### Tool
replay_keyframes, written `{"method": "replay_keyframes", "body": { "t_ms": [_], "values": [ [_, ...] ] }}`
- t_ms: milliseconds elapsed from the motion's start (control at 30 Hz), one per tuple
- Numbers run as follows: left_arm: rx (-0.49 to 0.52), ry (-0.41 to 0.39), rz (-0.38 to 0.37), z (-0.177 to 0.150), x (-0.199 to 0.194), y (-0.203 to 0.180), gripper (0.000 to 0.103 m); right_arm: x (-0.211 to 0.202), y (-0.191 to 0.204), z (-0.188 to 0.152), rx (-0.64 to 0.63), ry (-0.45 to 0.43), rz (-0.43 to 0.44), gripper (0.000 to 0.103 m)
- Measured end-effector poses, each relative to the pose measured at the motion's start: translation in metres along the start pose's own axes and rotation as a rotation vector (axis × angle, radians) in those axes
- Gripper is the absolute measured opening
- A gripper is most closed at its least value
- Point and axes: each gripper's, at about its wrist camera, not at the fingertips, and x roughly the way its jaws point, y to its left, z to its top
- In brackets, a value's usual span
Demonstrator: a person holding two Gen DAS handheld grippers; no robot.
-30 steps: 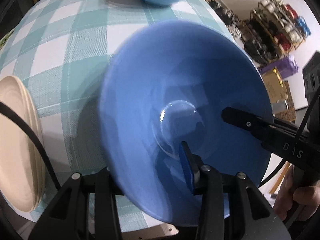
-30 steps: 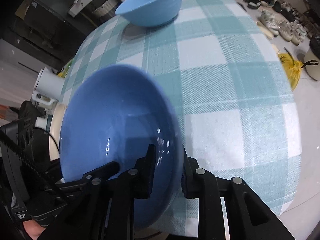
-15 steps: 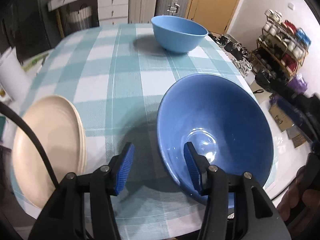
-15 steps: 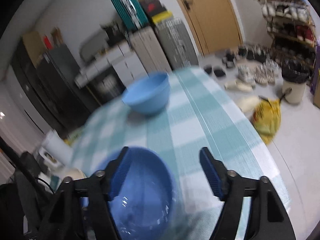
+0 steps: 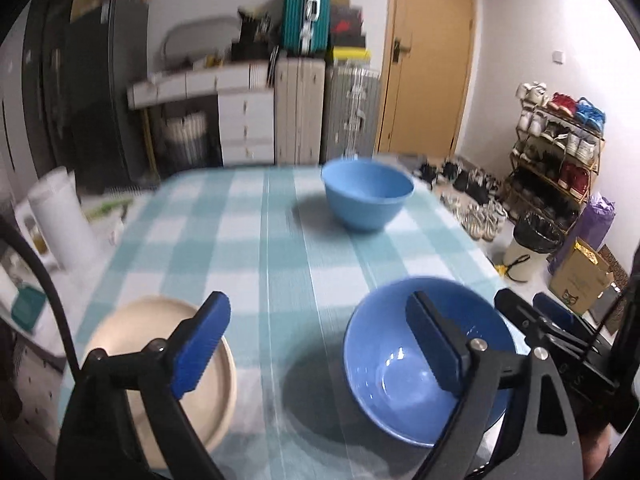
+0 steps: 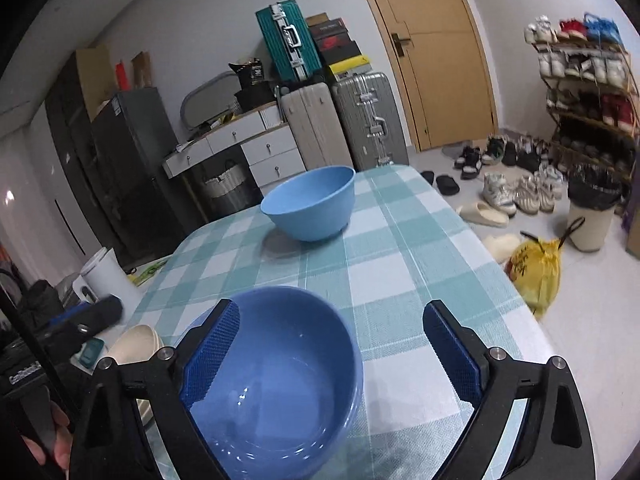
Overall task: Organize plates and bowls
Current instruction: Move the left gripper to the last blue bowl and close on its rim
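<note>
Left wrist view: my left gripper (image 5: pixel 320 344) has just spread wide, nothing between its pads, cream plates (image 5: pixel 160 380) leftward. The near blue bowl (image 5: pixel 400 380) now sits released on the checked tablecloth (image 5: pixel 280 240). My right gripper (image 6: pixel 340 356) has opened likewise, empty; the far blue bowl (image 6: pixel 310 204) waits.

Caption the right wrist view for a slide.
Open right claw above near blue bowl; second blue bowl across checked table.
</note>
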Motion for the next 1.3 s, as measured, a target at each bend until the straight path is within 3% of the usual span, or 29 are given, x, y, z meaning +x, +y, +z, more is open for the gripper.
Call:
{"method": "replay_keyframes", "body": {
  "t_ms": [267, 533, 700, 833, 933, 1100, 1300],
  "values": [
    [0.033, -0.078, 0.015, 0.006, -0.011, 0.001, 0.096, -0.007, -0.002, 0.001, -0.001, 0.031, 0.005, 0.095],
    [0.049, -0.069, 0.044, 0.009, -0.015, 0.001, 0.097, -0.016, 0.004, -0.001, -0.041, 0.075, 0.007, 0.095],
    [-0.003, -0.086, -0.007, 0.017, -0.022, 0.013, 0.099, -0.031, 0.006, 0.003, -0.051, 0.062, 0.005, 0.095],
    [0.028, -0.021, 0.041, 0.032, -0.005, 0.015, 0.099, -0.042, 0.003, 0.005, -0.026, 0.034, 0.018, 0.095],
    [0.023, 0.048, 0.000, 0.047, 0.016, 0.019, 0.099, -0.041, 0.002, 0.007, -0.011, 0.032, 0.023, 0.095],
    [-0.075, 0.254, -0.020, 0.080, 0.080, 0.030, 0.099, -0.031, -0.005, 0.009, 0.031, 0.024, 0.048, 0.095],
    [-0.099, 0.344, 0.008, 0.116, 0.152, 0.026, 0.099, -0.010, -0.021, 0.040, 0.097, 0.032, 0.042, 0.095]
  ]
}}
